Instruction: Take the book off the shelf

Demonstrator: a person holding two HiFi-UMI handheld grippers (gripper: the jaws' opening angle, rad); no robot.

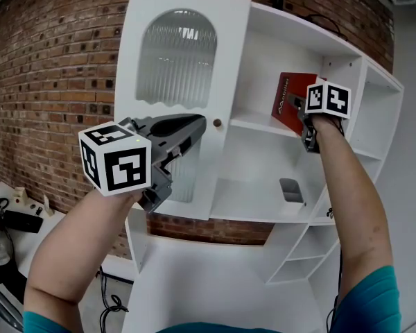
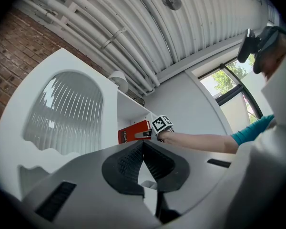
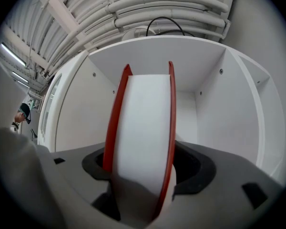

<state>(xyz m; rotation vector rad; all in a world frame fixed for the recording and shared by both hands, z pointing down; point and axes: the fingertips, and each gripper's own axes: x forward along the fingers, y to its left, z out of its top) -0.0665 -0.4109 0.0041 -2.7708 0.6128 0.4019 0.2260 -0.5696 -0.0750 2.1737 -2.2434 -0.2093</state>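
Where a brick wall [image 1: 48,82] rises behind it, a white shelf unit [image 1: 263,54] is shown, with an arched ribbed-glass door [image 1: 177,61] at the unit's left side. A red book [image 1: 288,99] is seen tilted in the unit's upper compartment, pinched across its covers by the right gripper [image 3: 140,168], page edges facing that gripper. Before the unit's door, the left gripper [image 1: 200,123] is held with jaws pressed together on nothing. A small grey tray [image 1: 290,189] is set on the unit's lower shelf.

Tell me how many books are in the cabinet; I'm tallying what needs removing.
1: the red book, on the upper shelf, gripped by the right tool. The door could hide others.
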